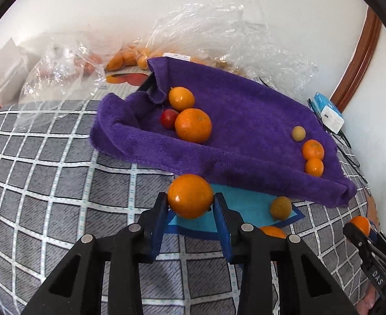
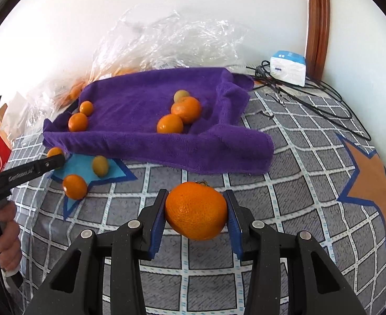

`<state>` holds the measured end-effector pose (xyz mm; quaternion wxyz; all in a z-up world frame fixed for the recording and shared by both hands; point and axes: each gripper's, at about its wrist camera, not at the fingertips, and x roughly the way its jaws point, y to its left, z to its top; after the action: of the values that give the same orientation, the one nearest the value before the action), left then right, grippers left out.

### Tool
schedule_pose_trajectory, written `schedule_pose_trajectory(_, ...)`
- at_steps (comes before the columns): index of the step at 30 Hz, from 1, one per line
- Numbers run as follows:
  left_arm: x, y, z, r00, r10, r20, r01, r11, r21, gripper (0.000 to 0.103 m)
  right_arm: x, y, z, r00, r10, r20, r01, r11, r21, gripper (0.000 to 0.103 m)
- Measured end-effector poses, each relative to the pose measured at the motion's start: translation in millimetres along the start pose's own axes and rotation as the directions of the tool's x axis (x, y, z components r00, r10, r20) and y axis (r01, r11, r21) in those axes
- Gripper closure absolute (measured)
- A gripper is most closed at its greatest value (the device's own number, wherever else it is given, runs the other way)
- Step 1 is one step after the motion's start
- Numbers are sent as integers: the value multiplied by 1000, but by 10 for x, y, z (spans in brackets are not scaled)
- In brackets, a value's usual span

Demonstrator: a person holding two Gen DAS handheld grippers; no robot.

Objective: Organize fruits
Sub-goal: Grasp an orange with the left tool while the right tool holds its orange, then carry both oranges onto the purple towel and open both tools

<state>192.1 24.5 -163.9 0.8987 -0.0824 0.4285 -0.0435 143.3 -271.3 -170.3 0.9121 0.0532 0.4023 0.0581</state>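
Left claw [image 1: 190,203] clamped on a small orange [image 1: 190,195], just near of the purple towel [image 1: 245,110]; right claw [image 2: 196,211] clamped on a larger orange [image 2: 196,210], above the checked bed [image 2: 284,183], near of the towel.

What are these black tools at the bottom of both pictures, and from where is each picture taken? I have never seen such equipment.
They are hand-held grippers with two fingers; a person squeezes one in each hand. A camera on each looks along its fingers, so one picture comes from the left gripper, the other from the right gripper. Each is shut on an orange: the left on a smaller orange, the right on a larger orange. Below lies a grey checked bedsheet with a purple towel shaped like a tray, holding more oranges. A person's hand shows in the right gripper's picture.
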Motion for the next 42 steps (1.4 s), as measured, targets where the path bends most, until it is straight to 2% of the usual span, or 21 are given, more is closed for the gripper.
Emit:
schedule_pose_trajectory(8,-362,279,75,999,0,34,2,999,-52,70,-167,93,204,998,-10,55,10,1000,-12,61)
schedule_pose_trajectory(19,-673,402,446,993,-9,116,17,998,-68,70,-242,43,688,994,-16,107,14,1000,21,61)
schedule_pose_trajectory(28,-419,320,767,994,-19,108,26,998,-65,70,-15,-71,1097,992,-6,123,1,999,44,61)
schedule_pose_trajectory(36,-47,165,1007,996,-35,80,38,998,-43,70,494,-134,1355,997,3,82,-7,999,47,61)
schedule_pose_trajectory(42,275,9,1109,998,-47,35,48,998,-28,70,926,-127,1473,999,-20,33,20,1000,6,61)
